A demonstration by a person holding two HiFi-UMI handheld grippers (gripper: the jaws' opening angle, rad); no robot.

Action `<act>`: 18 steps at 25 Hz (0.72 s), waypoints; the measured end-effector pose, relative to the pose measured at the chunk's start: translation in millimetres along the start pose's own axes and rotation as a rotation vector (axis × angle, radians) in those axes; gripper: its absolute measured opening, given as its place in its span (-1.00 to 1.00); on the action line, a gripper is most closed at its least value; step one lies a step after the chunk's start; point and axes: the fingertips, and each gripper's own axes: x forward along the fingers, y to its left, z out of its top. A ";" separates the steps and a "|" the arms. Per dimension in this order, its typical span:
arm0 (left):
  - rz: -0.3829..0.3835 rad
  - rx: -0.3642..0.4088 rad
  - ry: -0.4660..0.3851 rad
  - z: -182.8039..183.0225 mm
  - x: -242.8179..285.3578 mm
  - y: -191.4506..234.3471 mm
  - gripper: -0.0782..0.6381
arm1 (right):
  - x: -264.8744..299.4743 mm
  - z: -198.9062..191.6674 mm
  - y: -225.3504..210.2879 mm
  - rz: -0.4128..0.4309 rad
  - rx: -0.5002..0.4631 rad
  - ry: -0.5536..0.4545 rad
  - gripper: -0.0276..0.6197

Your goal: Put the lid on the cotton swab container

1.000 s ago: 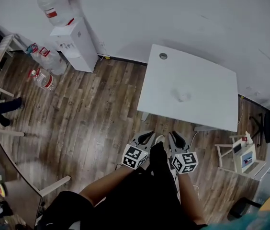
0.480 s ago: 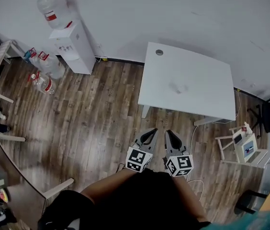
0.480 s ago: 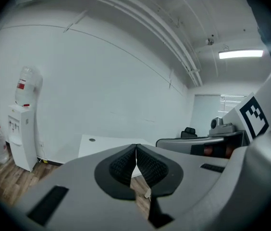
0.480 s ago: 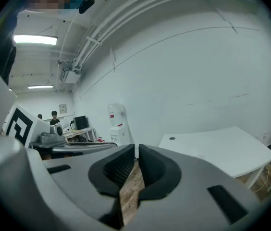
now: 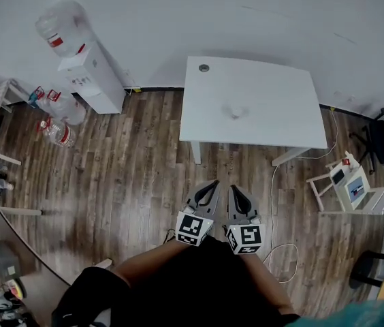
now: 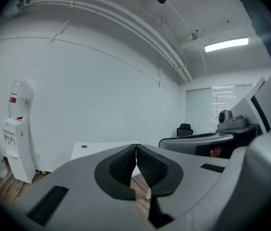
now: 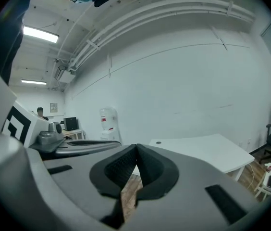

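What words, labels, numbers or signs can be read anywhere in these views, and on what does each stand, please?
None can be read.
Red label on the water bottle atop the dispenser: too small to read.
Marks on the dispenser's front: too small.
Cubes on the left gripper and right gripper: black-and-white square patterns, no letters.
Small screen at the room's right side: blurred.

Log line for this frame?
left gripper: shut, empty | right gripper: just closed, empty | both over floor, short of table
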 end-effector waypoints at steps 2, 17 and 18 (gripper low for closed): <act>0.001 0.010 -0.005 1.5 -0.7 -13.4 -0.74 | -12.4 -0.3 -8.0 -0.013 0.005 -0.004 -0.82; -0.002 0.058 -0.027 -1.9 -9.3 -110.9 -0.74 | -89.3 -9.8 -41.2 -0.029 -0.010 -0.043 -0.82; -0.002 0.060 -0.025 -3.3 -10.0 -115.2 -0.74 | -92.8 -11.2 -42.5 -0.028 -0.010 -0.042 -0.82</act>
